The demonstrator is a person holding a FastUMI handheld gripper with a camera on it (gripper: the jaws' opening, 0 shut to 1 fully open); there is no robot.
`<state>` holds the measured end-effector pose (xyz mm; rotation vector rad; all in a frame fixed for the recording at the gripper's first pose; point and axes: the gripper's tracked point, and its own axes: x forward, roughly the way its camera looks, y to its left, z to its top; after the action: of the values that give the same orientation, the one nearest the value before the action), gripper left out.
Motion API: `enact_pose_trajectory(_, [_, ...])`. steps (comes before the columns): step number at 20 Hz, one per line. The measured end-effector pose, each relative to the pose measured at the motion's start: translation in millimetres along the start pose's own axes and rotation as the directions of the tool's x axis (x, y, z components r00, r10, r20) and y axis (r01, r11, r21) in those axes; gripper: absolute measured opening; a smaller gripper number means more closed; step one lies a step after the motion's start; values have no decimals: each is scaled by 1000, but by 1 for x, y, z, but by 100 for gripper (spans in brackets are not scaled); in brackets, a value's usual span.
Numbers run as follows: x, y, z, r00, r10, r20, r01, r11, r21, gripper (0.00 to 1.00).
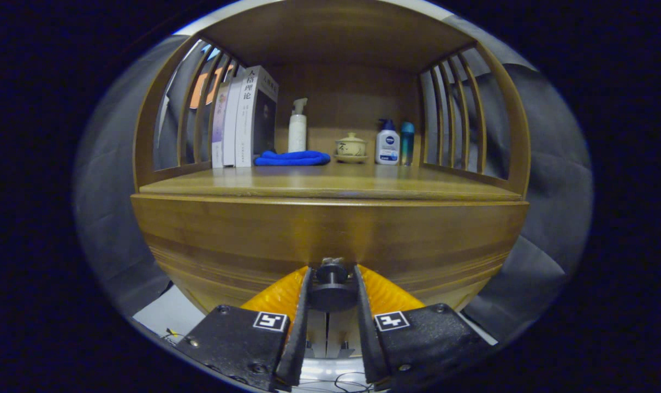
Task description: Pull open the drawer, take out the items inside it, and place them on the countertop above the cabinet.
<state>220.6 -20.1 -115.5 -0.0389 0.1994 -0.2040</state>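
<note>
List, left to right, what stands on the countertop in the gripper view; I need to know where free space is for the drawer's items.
Books → blue cloth → white pump bottle → lidded ceramic cup → lotion bottle → teal bottle. Nearer, the gripper has its fingers around the drawer knob.

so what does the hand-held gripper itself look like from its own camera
The hand-held gripper has two long, thin fingers that taper toward the tips. Each grows from a blocky black mount with visible screws, and each mount carries a square black-and-white tag. A pale metal rail sits between the mounts, with thin dark cables looping beneath it.
</note>
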Motion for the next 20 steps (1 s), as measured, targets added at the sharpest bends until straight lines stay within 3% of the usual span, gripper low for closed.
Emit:
enact_pose_trajectory(4, [-6, -1, -2, 1000, 16, -17, -16, 1000, -10, 34])
enact_pose_trajectory(20, [-119, -9, -41, 998, 62, -22, -63, 997, -42, 33])
